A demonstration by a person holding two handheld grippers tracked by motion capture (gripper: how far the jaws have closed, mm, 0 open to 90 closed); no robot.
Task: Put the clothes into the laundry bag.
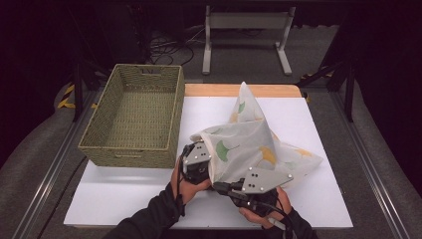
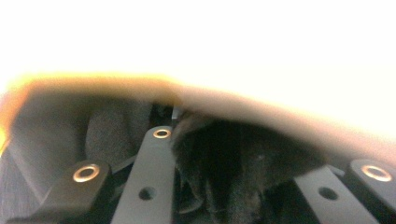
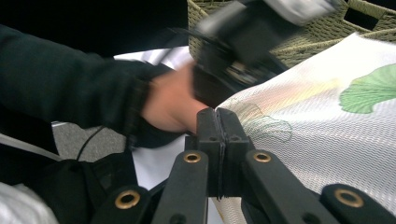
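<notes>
Both grippers lifting leaf-print cloth off table.
Cloth (image 1: 254, 144) bunched on white table (image 1: 124, 196), right of woven basket (image 1: 134, 114), near edge raised. Left gripper (image 1: 197, 160) clamped on its left edge, cloth draped over it; right gripper (image 3: 217, 122) jaws pressed together on cloth hem.

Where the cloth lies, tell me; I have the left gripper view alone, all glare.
Observer: The leaf-print cloth is bunched up on the white board, right of a woven basket.
Operator: Report the right tongs.
Observer: The right tongs are shut on the cloth's edge.
Operator: State the basket's contents.
Observer: Nothing lies in it.
</notes>
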